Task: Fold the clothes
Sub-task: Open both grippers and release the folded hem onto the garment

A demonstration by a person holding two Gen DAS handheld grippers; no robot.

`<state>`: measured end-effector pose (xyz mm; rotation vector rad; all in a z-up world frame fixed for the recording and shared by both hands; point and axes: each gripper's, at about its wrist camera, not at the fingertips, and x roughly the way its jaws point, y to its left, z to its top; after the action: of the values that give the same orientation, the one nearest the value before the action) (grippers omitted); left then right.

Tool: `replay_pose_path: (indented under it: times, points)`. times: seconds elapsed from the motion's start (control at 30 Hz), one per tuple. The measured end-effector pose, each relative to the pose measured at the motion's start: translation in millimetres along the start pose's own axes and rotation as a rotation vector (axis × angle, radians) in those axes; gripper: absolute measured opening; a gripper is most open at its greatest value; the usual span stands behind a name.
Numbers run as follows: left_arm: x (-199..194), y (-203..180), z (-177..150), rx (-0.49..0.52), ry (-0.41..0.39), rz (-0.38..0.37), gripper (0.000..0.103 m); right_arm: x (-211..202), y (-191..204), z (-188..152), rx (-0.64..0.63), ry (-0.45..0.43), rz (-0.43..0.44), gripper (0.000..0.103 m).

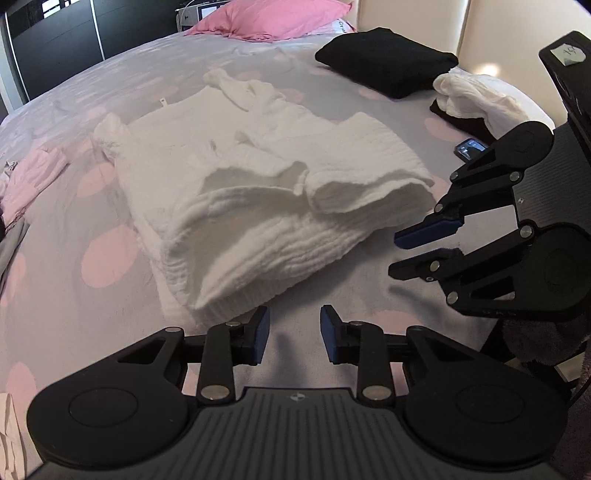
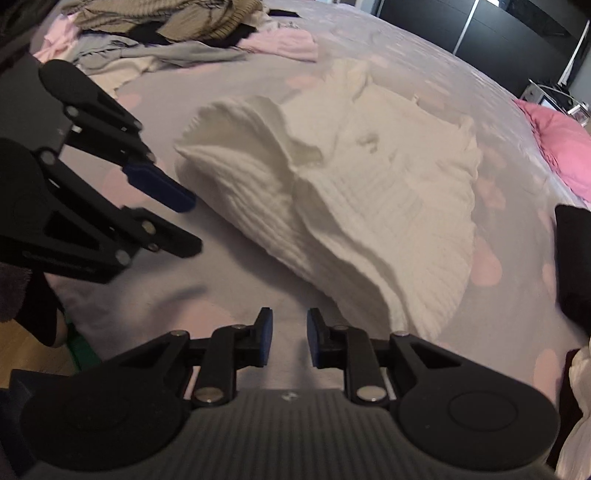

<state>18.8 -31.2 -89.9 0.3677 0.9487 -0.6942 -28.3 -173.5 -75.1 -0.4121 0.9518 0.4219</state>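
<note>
Both grippers, left [image 1: 294, 334] and right [image 2: 289, 341], hover with jaws partly spread and nothing between them, just short of the white sweater [image 1: 251, 192] half-folded on the bed [image 1: 66, 306]. Its loose, puffed hem could slip a shallow pinch, undoing the fold.

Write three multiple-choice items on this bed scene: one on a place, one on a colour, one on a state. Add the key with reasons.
1. Where does the white knit garment lie?
A. on the bedspread
B. on the floor
C. over a chair

2. What colour is the pillow?
A. green
B. pink
C. black

3. What do the two hand-held grippers hold?
A. the white garment
B. a pillow
C. nothing

Key:
1 A, it is spread on the spotted cover.
2 B, it shows pink at the head of the bed.
3 C, the left hand-held gripper and right hand-held gripper have bare gaps between their pads.
</note>
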Motion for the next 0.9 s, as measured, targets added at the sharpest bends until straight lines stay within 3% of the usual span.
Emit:
replay_pose_path:
  times: [0.2, 0.53, 0.77, 0.9]
  points:
    - [3, 7, 4, -0.018, -0.006, 0.005, 0.028, 2, -11, 0, 0.070, -0.012, 0.008, 0.023]
    - [-12, 12, 17, -0.042, -0.100, -0.014, 0.028, -9, -19, 8, 0.077, -0.110, -0.091, 0.023]
    - [-14, 21, 30, -0.085, -0.142, -0.040, 0.027, -22, -6, 14, 0.015, -0.190, 0.004, 0.028]
    - [-11, 26, 37, -0.098, -0.150, -0.031, 0.027, -14, 9, 15, -0.048, -0.150, 0.029, 0.029]
